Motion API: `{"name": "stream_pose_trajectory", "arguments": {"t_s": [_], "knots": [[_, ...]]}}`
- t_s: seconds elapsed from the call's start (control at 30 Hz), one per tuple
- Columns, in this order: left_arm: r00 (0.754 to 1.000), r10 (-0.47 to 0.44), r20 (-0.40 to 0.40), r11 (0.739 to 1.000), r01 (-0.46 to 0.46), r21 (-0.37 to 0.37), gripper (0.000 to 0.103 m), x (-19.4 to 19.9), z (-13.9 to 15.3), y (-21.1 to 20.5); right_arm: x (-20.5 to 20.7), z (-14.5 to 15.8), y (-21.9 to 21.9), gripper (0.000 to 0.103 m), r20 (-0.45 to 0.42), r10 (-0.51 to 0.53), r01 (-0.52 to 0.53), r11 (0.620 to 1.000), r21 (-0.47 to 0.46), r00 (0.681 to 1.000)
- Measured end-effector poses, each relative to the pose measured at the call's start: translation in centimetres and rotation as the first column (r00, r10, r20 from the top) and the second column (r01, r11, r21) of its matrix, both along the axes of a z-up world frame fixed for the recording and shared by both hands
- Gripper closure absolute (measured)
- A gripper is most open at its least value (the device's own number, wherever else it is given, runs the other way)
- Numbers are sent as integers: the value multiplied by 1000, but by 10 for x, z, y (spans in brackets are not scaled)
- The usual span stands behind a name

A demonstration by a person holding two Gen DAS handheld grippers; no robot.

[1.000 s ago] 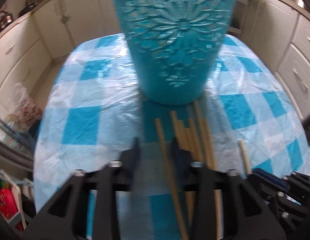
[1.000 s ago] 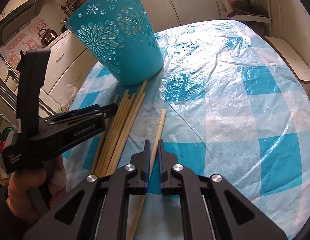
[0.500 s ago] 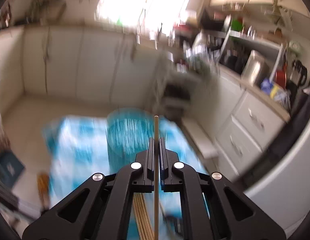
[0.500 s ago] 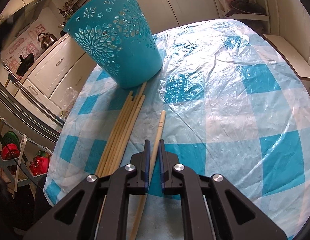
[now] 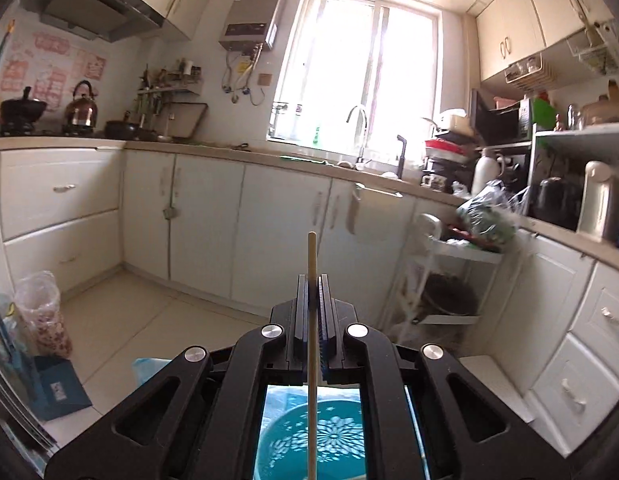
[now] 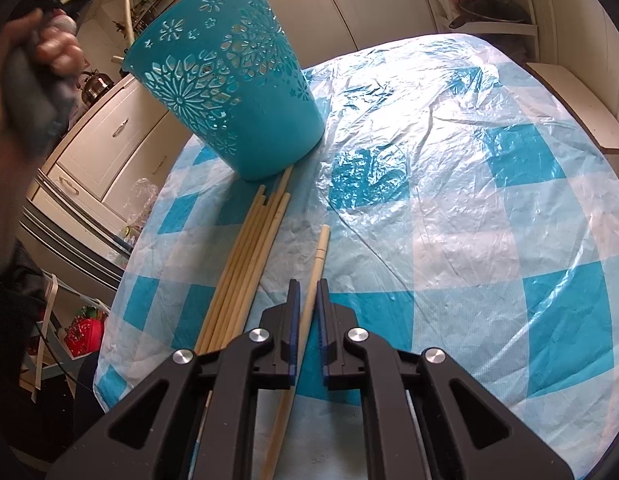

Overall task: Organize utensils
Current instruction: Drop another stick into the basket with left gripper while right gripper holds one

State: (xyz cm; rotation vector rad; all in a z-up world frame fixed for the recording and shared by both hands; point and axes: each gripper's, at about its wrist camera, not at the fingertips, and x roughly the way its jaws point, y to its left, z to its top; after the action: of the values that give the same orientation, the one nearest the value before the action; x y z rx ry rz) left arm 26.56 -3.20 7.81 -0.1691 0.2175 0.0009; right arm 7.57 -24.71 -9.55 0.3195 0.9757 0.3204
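Your left tongs (image 5: pixel 311 280) pinch one chopstick (image 5: pixel 312 320) upright with the teal basket (image 5: pixel 313 436) directly below its lower end, while your right tongs (image 6: pixel 305 288) sit slightly spread astride a lone chopstick (image 6: pixel 318 256) pointing straight ahead on the bench (image 6: pixel 449 184).

So the basket (image 6: pixel 229 92) sits on the far left part of the counter (image 6: pixel 449 208). A bunch of chopsticks (image 6: pixel 245 264) lies right in front of it, running back toward the near edge. One single chopstick (image 6: pixel 315 276) lies just right of the bunch, between the right hand-held gripper (image 6: pixel 306 304) fingers.
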Motion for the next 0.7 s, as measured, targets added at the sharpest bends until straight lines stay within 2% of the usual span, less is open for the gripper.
{"name": "stream_pose_trajectory", "arguments": {"t_s": [0.17, 0.4, 0.47, 0.53, 0.6, 0.7], "knots": [[999, 2, -55, 999, 1, 55, 98, 9, -24, -10, 0, 1, 2, 94, 3, 5, -5, 1000, -16, 1000], [985, -16, -172, 993, 35, 114, 95, -3, -58, -13, -1, 3, 14, 93, 31, 37, -34, 994, -100, 999], [982, -15, -187, 992, 38, 118, 87, -14, -63, -9, -2, 4, 19, 96, 44, 48, -41, 988, -151, 998], [983, -3, -184, 993, 25, 115, 66, -23, -62, -3, -3, 5, 23, 96, 56, 60, -49, 981, -189, 997], [984, 7, -175, 995, 12, 103, 58, -33, -61, 5, -2, 4, 22, 96, 57, 60, -48, 981, -190, 997], [983, 13, -185, 995, 6, 103, 54, -41, -59, 12, 0, 3, 12, 97, 33, 29, -25, 992, -121, 999]]}}
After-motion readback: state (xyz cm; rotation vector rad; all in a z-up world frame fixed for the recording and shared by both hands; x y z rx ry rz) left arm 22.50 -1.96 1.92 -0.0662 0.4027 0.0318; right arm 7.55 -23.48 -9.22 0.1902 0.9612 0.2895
